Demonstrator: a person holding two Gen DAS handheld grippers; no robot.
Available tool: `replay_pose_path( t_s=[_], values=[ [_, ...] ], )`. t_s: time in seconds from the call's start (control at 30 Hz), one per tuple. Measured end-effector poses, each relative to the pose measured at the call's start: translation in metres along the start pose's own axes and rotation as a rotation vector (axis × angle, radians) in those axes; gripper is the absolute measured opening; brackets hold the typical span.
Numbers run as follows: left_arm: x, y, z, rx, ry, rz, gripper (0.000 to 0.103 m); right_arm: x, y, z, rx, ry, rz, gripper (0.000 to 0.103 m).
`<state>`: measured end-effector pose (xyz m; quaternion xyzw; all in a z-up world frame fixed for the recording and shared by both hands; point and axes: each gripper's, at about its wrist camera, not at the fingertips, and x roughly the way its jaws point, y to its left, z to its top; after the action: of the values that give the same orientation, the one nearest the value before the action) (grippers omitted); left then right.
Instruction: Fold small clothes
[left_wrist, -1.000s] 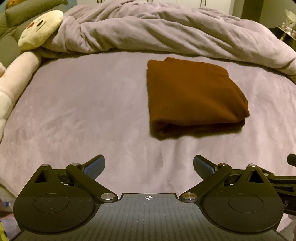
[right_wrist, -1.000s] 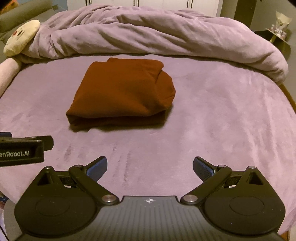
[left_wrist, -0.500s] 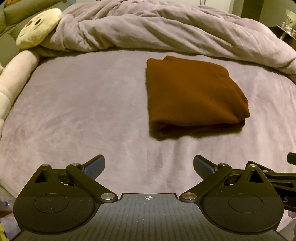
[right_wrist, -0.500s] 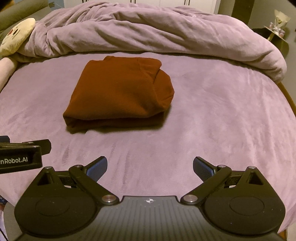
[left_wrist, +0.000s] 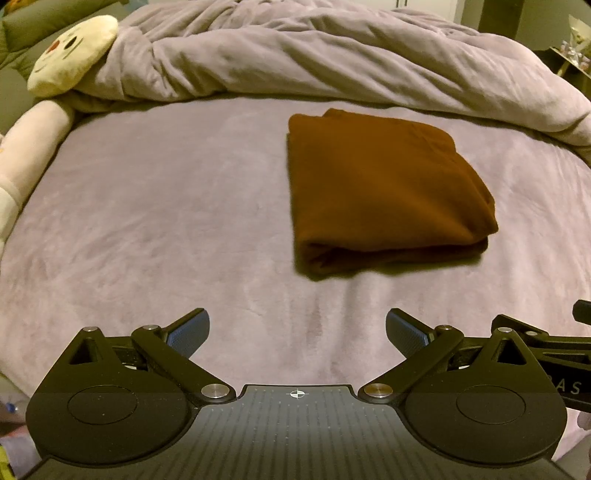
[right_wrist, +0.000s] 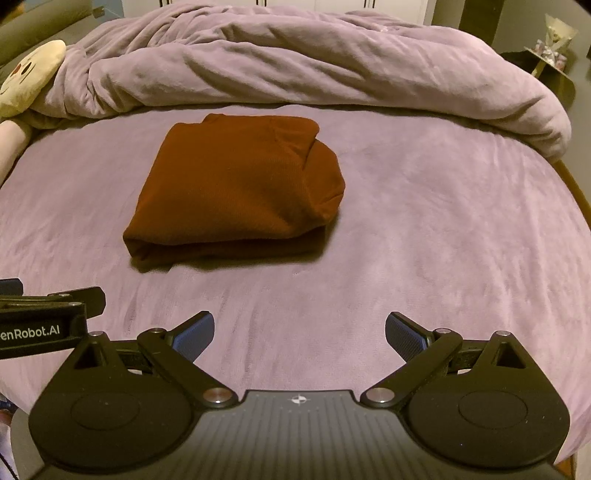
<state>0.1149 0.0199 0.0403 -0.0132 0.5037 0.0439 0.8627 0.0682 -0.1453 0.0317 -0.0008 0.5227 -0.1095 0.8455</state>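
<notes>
A rust-brown garment (left_wrist: 384, 192) lies folded into a thick rectangle on the purple bed cover (left_wrist: 166, 206). From the right wrist view the same folded garment (right_wrist: 236, 188) sits left of centre, its rounded fold bulging on the right side. My left gripper (left_wrist: 297, 330) hovers open near the bed's front, well short of the garment and left of it, nothing between its blue pads. My right gripper (right_wrist: 299, 332) is open too, empty, in front of the garment's right end. The left gripper's body (right_wrist: 48, 317) shows at the right view's left edge.
A bunched purple duvet (left_wrist: 332, 55) runs across the back of the bed (right_wrist: 443, 229). A cream plush toy (left_wrist: 70, 55) with a long pale body lies along the left side. A small shelf (right_wrist: 550, 51) stands at the far right beyond the bed.
Both grippers have drawn back and risen slightly, so the garment sits a little farther off in both views. The garment has not moved and both grippers stay open.
</notes>
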Motion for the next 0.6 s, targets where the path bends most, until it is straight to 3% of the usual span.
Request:
replay_pose_path(
  t_s=[0.6],
  values=[
    [0.0042, -0.0038, -0.0006, -0.001, 0.014, -0.016, 0.103, 0.0034, -0.0034, 0.0024, 0.005, 0.011, 0.0, 0.099]
  ],
)
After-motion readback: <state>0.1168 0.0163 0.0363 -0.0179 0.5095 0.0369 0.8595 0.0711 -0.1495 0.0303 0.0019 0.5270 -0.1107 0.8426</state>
